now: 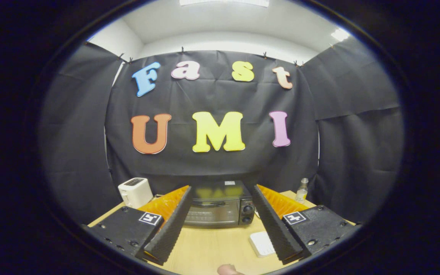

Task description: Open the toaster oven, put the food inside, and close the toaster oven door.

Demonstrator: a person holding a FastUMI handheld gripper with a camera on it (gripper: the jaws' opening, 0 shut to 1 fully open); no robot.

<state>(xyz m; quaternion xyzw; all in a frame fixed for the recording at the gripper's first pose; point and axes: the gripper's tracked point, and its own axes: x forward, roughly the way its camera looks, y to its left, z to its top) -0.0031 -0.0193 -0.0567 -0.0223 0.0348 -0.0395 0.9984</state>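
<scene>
Nearest of all, a small pinkish rounded thing lies on the bench just below the gripper; it may be the food, though too little of it shows to be sure. A flat white item rests on the bench beside the right finger. The jaws stand wide open with nothing between them, the fingers splayed to either side of the toaster oven, which sits on the far part of the bench, squarely ahead and beyond the fingertips. Its door looks closed, with the handle running along the top edge of the glass and two knobs to the right. What lies behind the glass cannot be made out, so this scene fits equally an oven waiting to be opened and one closed again with the food inside. If the door is to be worked, the approach should come in level and centred on the handle, keeping clear of the knobs, since a lopsided pull would likely slide the light oven. To the far left stands a white toaster, and to the far right a small bottle.
</scene>
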